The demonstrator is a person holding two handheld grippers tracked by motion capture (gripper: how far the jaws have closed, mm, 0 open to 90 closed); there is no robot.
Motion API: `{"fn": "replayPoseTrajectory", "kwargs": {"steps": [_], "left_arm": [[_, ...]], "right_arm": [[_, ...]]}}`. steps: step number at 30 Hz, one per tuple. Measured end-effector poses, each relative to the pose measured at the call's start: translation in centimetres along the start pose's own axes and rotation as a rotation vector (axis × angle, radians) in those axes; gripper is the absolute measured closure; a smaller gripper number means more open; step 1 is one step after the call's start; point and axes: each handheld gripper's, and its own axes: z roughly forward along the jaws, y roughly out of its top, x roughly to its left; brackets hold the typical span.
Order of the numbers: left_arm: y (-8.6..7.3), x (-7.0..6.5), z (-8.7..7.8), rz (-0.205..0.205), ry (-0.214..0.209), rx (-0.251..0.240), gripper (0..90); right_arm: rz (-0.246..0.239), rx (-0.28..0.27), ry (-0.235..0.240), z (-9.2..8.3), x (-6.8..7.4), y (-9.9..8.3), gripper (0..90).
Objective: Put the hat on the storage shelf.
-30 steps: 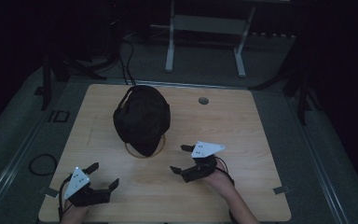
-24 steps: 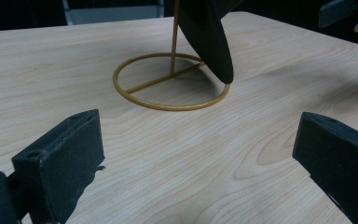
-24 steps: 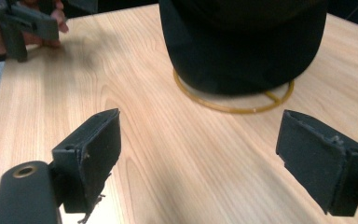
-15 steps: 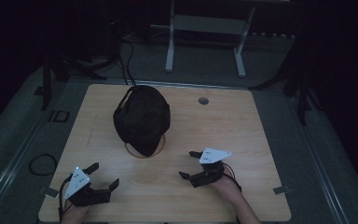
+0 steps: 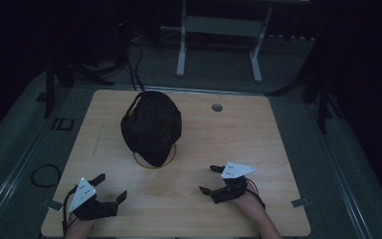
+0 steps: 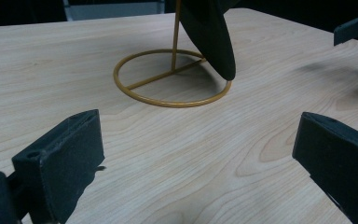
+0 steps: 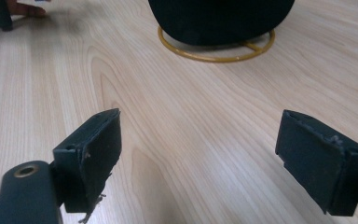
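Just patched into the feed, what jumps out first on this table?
The black cap perched on a gold wire stand with a ring base, left of the middle of the wooden table. Nearer the person, the left gripper and the right gripper sit with jaws wide open and nothing between them, both apart from the cap.

The table (image 5: 258, 139) is pale, smooth wood grain; the cap (image 5: 151, 127) matt black cloth; its stand (image 6: 168, 93) glossy yellow metal.

Black fabric cap (image 5: 151, 127) on yellow wire ring stand (image 6: 168, 95), ahead of both jaw pairs; wooden table (image 5: 258, 134) beneath, bare between each pair.
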Motion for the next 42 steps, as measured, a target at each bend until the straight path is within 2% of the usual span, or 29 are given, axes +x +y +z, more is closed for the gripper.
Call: {"fn": "replayPoseTrajectory", "kwargs": {"steps": [13,26,31,42], "left_arm": [[0.0,0.0,0.0,0.002,0.002,0.002,2.3],[0.0,-0.1,0.1,0.003,0.000,0.004,2.3],[0.0,-0.1,0.1,0.006,0.000,0.005,2.3],[-0.1,-0.1,0.0,0.000,-0.004,0.004,2.3]], "right_arm": [[0.030,0.002,-0.060,-2.0,-0.9,-1.6,14.3],[0.056,0.008,-0.100,-4.2,-1.8,-3.3,14.3],[0.064,0.009,-0.105,-4.7,-2.0,-3.5,14.4],[0.063,0.014,-0.115,-4.6,-2.2,-3.8,14.4]]}}
